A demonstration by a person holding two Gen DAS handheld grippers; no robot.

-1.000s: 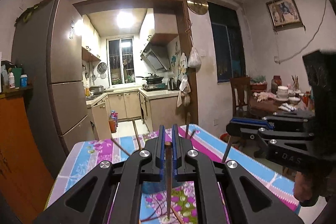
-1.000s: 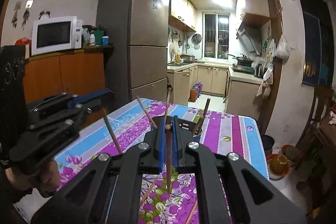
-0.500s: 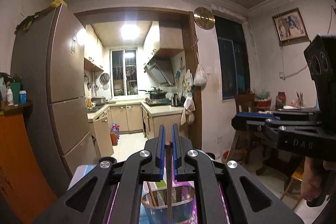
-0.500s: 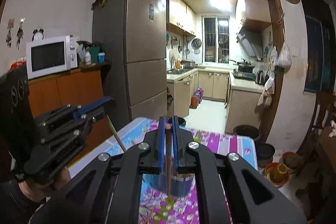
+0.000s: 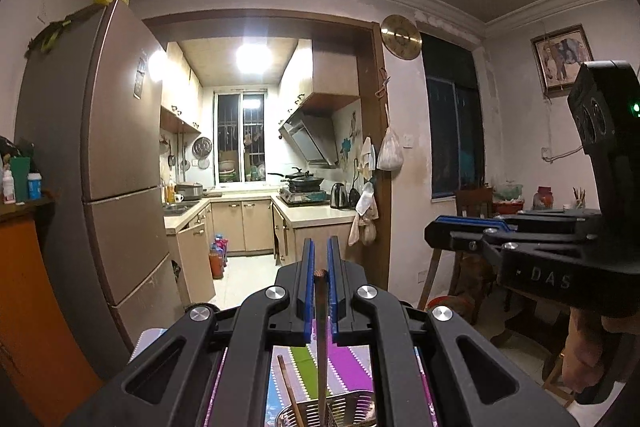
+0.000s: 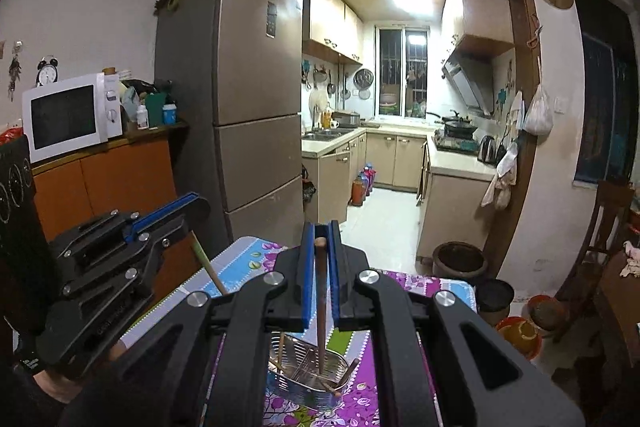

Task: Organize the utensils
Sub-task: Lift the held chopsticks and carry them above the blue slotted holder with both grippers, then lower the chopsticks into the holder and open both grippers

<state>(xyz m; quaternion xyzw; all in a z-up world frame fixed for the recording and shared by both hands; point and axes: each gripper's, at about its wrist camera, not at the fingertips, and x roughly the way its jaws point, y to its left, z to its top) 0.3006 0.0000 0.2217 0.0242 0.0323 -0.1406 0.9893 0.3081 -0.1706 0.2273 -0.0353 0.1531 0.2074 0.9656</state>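
My left gripper (image 5: 319,267) is shut on a dark wooden chopstick (image 5: 321,331) that hangs down into a metal utensil holder (image 5: 340,409) below it. My right gripper (image 6: 319,243) is shut on another brown chopstick (image 6: 320,307), its tip inside the same metal utensil holder (image 6: 308,383) on the floral tablecloth (image 6: 360,403). Other chopsticks (image 6: 280,347) lean in the holder. The right gripper shows at the right of the left wrist view (image 5: 464,231). The left gripper shows at the left of the right wrist view (image 6: 180,207) with its chopstick (image 6: 208,267).
A tall fridge (image 6: 248,107) and an orange cabinet (image 6: 104,179) with a microwave (image 6: 68,115) stand to the left. The kitchen doorway is ahead. A dark pot (image 6: 460,261) and bowls (image 6: 520,333) sit on the floor at right, near a wooden chair (image 6: 600,227).
Both grippers rose and tilted up with their chopsticks. The table dropped low in both views and the metal holder now lies under the chopstick tips.
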